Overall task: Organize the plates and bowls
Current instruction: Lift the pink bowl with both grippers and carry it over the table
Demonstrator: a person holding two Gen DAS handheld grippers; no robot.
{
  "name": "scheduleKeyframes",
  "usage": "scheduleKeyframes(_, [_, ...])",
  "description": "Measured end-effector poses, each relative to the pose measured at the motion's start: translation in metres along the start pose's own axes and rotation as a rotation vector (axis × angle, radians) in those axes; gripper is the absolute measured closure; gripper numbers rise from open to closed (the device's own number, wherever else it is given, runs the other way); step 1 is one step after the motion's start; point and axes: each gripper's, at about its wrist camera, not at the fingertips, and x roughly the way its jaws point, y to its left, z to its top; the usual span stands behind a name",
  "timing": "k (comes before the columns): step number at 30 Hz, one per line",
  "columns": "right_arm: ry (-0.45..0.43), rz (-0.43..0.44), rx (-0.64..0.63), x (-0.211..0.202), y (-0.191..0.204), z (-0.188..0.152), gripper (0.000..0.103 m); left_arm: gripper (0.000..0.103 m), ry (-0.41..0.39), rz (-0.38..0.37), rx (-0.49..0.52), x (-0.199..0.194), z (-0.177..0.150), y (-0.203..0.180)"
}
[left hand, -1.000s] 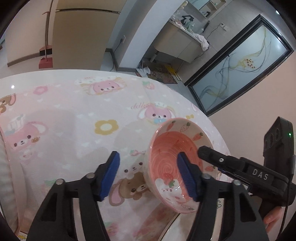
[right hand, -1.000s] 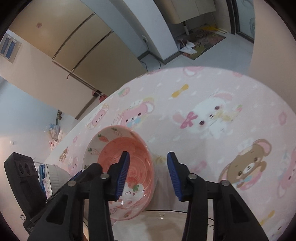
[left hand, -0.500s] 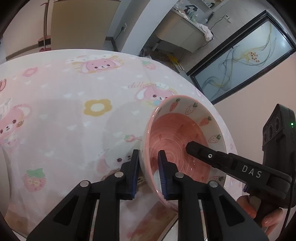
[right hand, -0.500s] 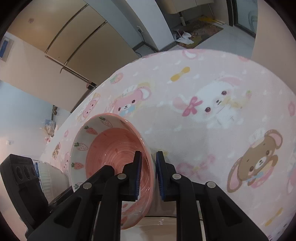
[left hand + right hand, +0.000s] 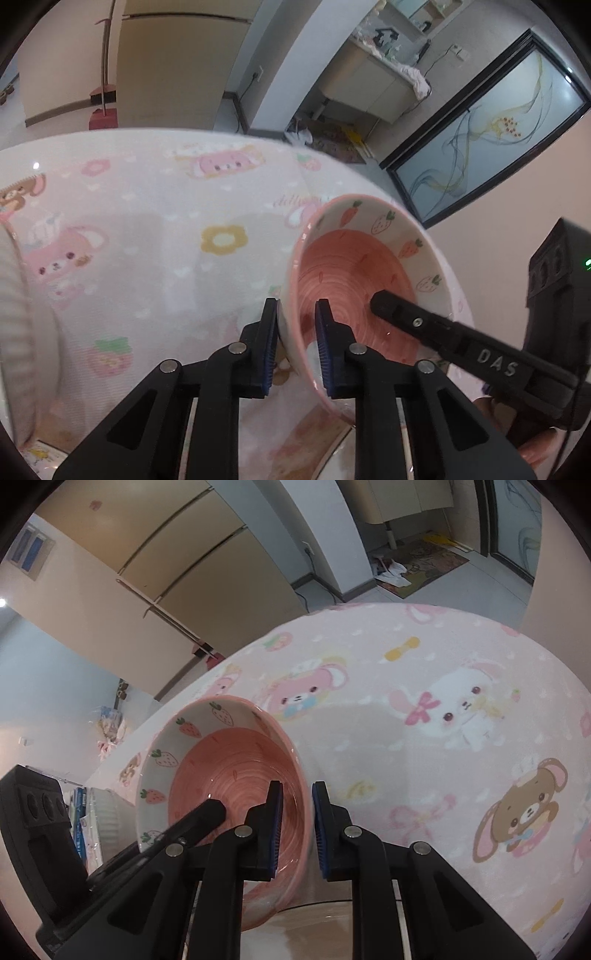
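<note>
A pink bowl (image 5: pixel 354 280) with strawberry and carrot drawings under its rim is held by both grippers at once, tilted, above a tabletop (image 5: pixel 155 229) covered by a pink cloth printed with bears and rabbits.

In the left wrist view, the left gripper (image 5: pixel 295 347) is seen with its blue-padded fingers (image 5: pixel 269 350) pressed against the bowl's left wall, one pad outside and one inside. These fingers have just been closing, and the bowl's wall is clamped between them. At the right of the same view, the right gripper's black finger, lettered DAS, reaches into the bowl's pink spiral interior, and part of a hand (image 5: pixel 535 443) is visible below it at the lower right edge.

In the right wrist view, the bowl (image 5: pixel 221 775) is seen left of centre, and the right gripper (image 5: pixel 297 830) is clamped on its right wall, one blue pad inside the bowl and the other outside. Its fingers have likewise just been closing onto that wall. A finger of the left gripper enters the bowl from the lower left.

Beneath the bowl, at the near edge of both views, the curved rim of a pale plate (image 5: pixel 332 923) can be made out. A ribbed white dish (image 5: pixel 107 819) lies at the far left of the right wrist view.
</note>
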Motion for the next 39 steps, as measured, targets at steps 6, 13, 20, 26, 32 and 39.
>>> scheduleKeyframes(6, [-0.080,0.066,-0.078,-0.027,0.026,-0.003,0.084,0.085,-0.098,-0.004,0.014,-0.040,0.005,-0.001])
scheduleKeyframes(13, [-0.170,0.134,-0.142,-0.064,0.048,-0.010,0.084,0.085,-0.182,-0.025,0.016,-0.077,0.007,-0.002])
scheduleKeyframes(20, [-0.191,0.180,-0.163,-0.078,0.059,-0.013,0.084,0.085,-0.226,-0.009,0.017,-0.105,0.006,-0.005])
scheduleKeyframes(26, [-0.184,0.199,-0.158,-0.075,0.071,-0.017,0.084,0.085,-0.255,0.023,0.018,-0.126,0.006,-0.005])
scheduleKeyframes(32, [-0.171,0.285,-0.180,-0.085,0.093,-0.029,0.084,0.085,-0.290,0.072,-0.002,-0.154,0.004,0.003])
scheduleKeyframes(39, [-0.158,0.359,-0.264,-0.099,0.143,-0.048,0.084,0.085,-0.362,0.122,0.002,-0.212,-0.006,0.019])
